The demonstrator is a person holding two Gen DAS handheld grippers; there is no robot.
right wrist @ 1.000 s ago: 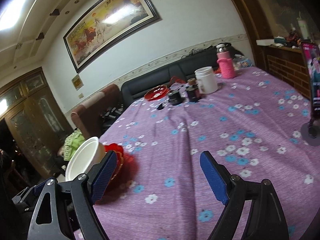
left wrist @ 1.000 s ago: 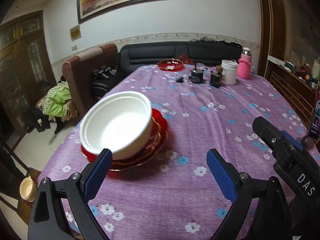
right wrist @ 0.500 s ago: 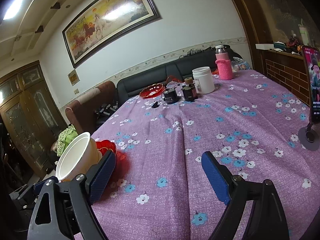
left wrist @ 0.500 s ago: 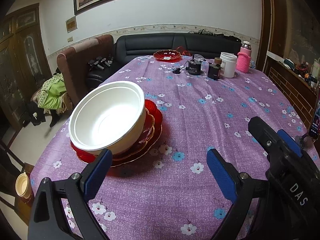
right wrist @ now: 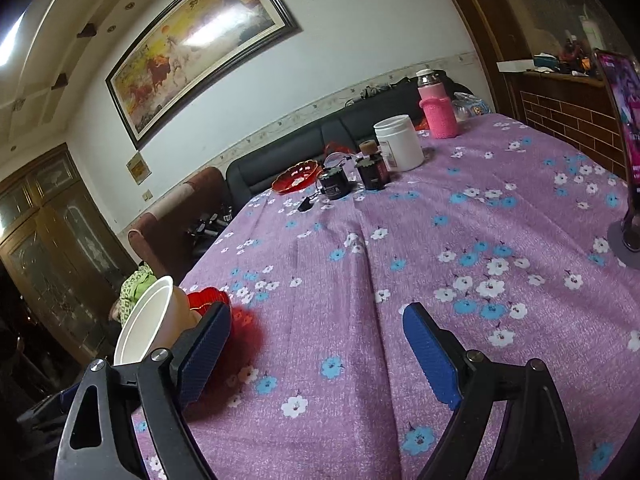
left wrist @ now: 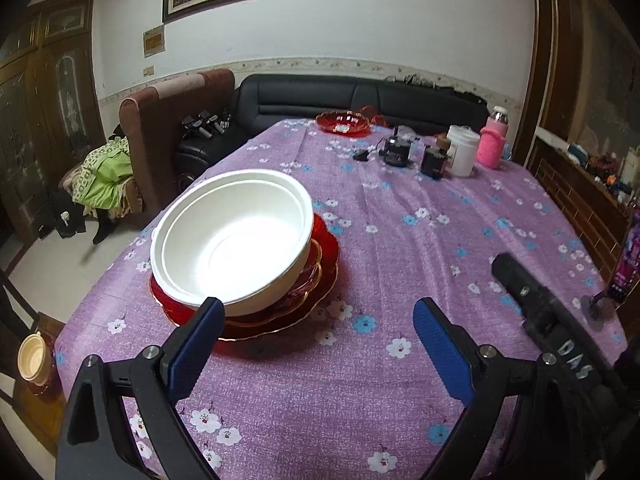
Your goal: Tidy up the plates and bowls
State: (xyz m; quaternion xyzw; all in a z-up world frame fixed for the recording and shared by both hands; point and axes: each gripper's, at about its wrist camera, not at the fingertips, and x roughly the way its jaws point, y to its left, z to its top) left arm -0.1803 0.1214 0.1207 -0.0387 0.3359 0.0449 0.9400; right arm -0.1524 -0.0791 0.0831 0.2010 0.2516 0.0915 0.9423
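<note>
The left gripper (left wrist: 316, 344), a black frame with blue ribbed pads, has its jaws spread wide apart and holds nothing. Just ahead of its left finger (left wrist: 196, 344) sits a wide white bowl (left wrist: 232, 240), tilted slightly, resting on a stack of red glass plates with gold scalloped rims (left wrist: 320, 276). The bowl's near rim lies just beyond that fingertip; contact cannot be told. The stack stands on a purple tablecloth printed with white and blue flowers (left wrist: 400, 240), near the table's left edge.

The right gripper (right wrist: 316, 352), of the same black and blue build, is likewise spread open and empty above the cloth. To its left, past its left finger (right wrist: 204, 348), the same white bowl (right wrist: 144, 320) appears edge-on with the red plates (right wrist: 208, 298) behind it.

Far ahead of both tools, at the table's far end, lie a red glass dish (left wrist: 342, 122), two small dark canisters (left wrist: 396, 152), a white plastic jar (left wrist: 462, 150) and a pink sleeved bottle (left wrist: 494, 140). To the right of the right gripper a phone on a round stand (right wrist: 624, 132) stands upright. A black leather sofa (left wrist: 360, 96) lies beyond the table.
</note>
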